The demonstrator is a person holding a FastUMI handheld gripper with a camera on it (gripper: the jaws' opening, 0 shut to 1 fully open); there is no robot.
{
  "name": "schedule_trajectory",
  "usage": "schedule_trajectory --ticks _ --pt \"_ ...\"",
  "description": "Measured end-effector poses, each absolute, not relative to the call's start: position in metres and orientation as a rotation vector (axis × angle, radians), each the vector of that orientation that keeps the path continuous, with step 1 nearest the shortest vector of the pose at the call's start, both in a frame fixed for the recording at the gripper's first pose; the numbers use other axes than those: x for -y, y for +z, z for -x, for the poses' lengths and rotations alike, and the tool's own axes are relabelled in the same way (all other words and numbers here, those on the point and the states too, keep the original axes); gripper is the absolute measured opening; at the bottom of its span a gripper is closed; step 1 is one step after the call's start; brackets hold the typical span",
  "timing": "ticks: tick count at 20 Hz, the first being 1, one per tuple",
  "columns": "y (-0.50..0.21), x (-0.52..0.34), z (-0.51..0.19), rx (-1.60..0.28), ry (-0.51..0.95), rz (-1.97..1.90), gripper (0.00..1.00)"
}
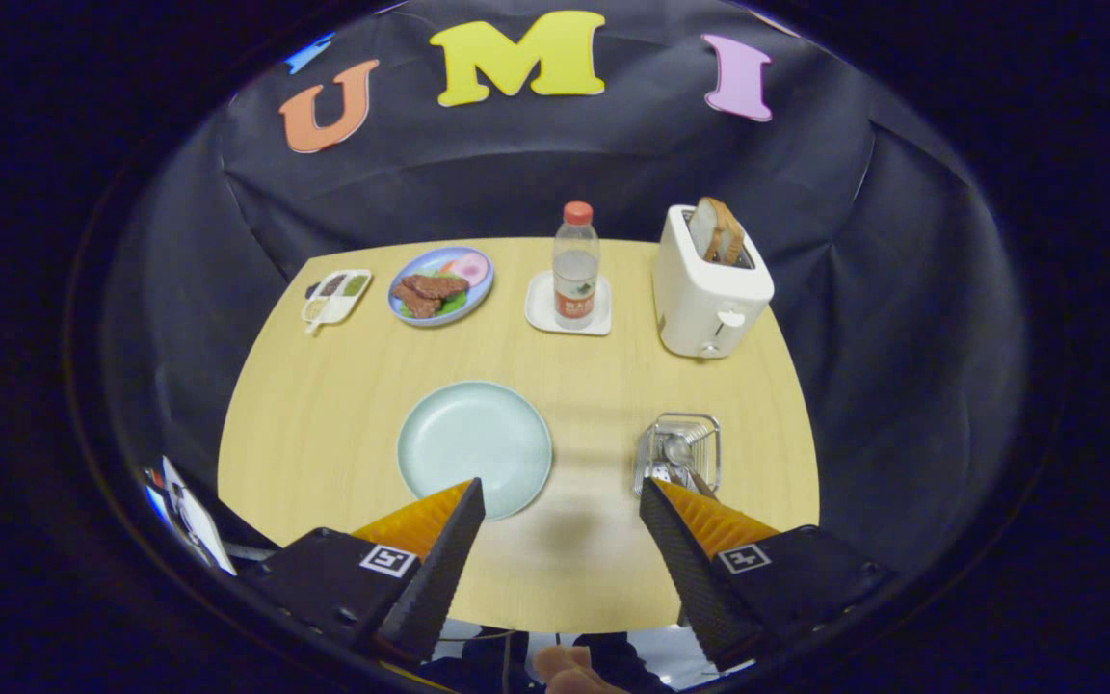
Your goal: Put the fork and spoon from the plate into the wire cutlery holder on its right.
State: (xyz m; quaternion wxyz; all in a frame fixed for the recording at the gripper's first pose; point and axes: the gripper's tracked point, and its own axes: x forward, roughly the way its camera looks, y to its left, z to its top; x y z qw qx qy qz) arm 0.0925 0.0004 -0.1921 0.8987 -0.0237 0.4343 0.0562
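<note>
Fingers [562, 501] spread wide apart, holding nothing, up above the near side of the tabletop [343, 386]. Pale blue plate [474, 448] lying bare just ahead of the finger at 9 o'clock, its near rim tucked behind that fingertip. Wire cutlery holder [678, 453] standing to the plate's 3 o'clock, just past the other fingertip. Spoon [678, 451] inside the holder, bowl up; more handles beside it, maybe the fork, too small to be sure. Farther off toward 12 o'clock, a row along the far edge: small divided tray [335, 295], blue plate of food [440, 285], bottle [575, 265] with a red cap standing on a white square coaster [543, 310], then white toaster [709, 284] with bread [717, 229] poking out the top.
</note>
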Motion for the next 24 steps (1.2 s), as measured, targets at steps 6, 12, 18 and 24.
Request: schedule_trajectory --ticks 6,12,18,24 --pt "-0.139 -0.031 -0.083 -0.633 0.110 0.029 0.98" --pt "-0.089 -0.037 -0.062 -0.329 0.098 0.011 0.97" --pt "-0.054 -0.026 -0.009 -0.019 0.074 0.019 0.96" --pt "-0.037 -0.018 0.019 0.111 0.084 0.031 0.95"
